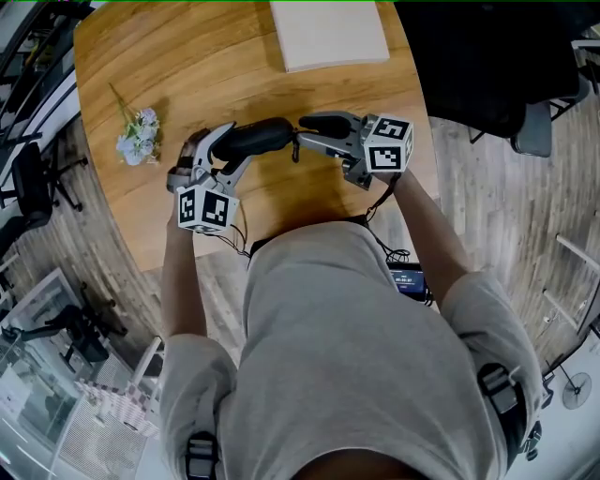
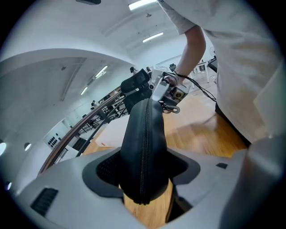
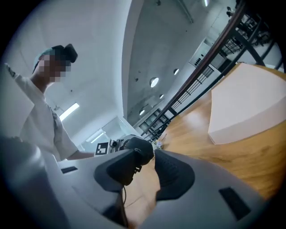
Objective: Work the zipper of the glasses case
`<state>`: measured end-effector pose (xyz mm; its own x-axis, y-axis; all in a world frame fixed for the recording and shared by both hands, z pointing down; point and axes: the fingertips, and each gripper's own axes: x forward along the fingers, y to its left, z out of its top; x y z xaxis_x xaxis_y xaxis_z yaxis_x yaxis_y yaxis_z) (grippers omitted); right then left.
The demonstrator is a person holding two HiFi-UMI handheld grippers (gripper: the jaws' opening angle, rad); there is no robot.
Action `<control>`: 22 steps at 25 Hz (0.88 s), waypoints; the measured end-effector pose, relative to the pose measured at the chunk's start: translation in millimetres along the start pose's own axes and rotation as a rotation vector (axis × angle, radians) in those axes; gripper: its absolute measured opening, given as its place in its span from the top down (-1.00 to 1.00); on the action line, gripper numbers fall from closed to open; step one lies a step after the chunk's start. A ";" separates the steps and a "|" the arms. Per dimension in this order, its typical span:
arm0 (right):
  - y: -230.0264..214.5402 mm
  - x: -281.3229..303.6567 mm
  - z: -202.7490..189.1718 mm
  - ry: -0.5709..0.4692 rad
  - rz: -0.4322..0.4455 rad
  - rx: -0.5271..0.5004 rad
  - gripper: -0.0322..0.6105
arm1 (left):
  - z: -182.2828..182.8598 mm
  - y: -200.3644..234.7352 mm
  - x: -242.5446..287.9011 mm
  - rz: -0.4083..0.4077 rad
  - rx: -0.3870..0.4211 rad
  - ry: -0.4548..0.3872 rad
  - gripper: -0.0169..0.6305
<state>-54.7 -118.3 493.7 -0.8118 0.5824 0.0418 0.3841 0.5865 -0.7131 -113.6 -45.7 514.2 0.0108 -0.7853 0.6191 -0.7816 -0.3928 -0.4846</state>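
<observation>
Glasses case (image 2: 144, 134), apparently zipped, in left tool (image 2: 145, 172)

soft, even indoor light comes from ceiling strip lamps (image 2: 142, 4) at the top of the left gripper view. the bench (image 1: 187, 75) carries only faint, soft-edged shadows. both gripper views curve hard and go dark at the corners; the nearest parts blur.
</observation>
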 end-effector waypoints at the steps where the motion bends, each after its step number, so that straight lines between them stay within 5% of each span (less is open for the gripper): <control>1: -0.3 0.2 -2.0 -0.006 0.017 0.023 0.43 | -1.0 -0.7 0.1 -0.003 0.007 0.001 0.07; 11: 11.2 0.8 -8.6 -0.061 0.265 0.218 0.39 | 12.5 -1.0 -8.1 -0.001 0.085 -0.055 0.07; 16: 13.7 1.3 -11.6 -0.033 0.269 0.189 0.63 | 8.0 -3.4 -6.8 -0.015 0.100 -0.033 0.07; 22: 19.0 -1.1 -13.6 -0.005 0.325 0.188 0.63 | 10.3 -6.1 -7.7 -0.024 0.103 -0.054 0.07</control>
<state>-40.6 -100.1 489.7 -0.6631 0.7181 -0.2112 0.5350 0.2573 -0.8048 -102.6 -42.2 506.1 0.0639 -0.7986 0.5984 -0.7128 -0.4562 -0.5327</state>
